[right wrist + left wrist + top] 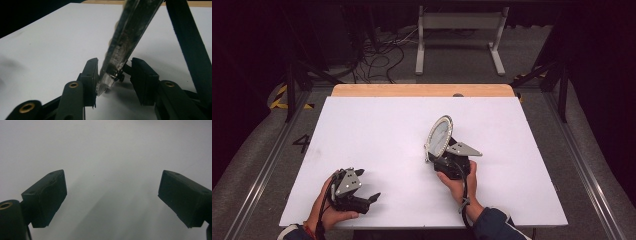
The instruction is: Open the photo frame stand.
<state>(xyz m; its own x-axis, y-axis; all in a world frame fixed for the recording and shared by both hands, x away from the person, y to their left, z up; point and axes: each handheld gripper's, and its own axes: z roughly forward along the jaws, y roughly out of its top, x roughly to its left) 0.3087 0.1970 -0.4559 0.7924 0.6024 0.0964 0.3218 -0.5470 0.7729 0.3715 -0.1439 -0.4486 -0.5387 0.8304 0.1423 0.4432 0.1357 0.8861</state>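
An oval mirror [439,136] with a pale beaded rim stands tilted on its edge over the white table [372,130], right of the middle. My right gripper [440,158] is shut on its lower rim. In the right gripper view the mirror [127,37] runs edge-on up between the jaws of the right gripper [115,75], and its dark stand leg [187,45] rises at the right. My left gripper [367,185] lies near the table's front left, open and apart from the mirror. The left gripper [112,195] has bare white table between its jaws.
A wooden strip [422,90] runs along the table's far edge. Beyond it on the floor stand a white frame [459,22] and loose cables [382,50]. Black posts flank the table on both sides.
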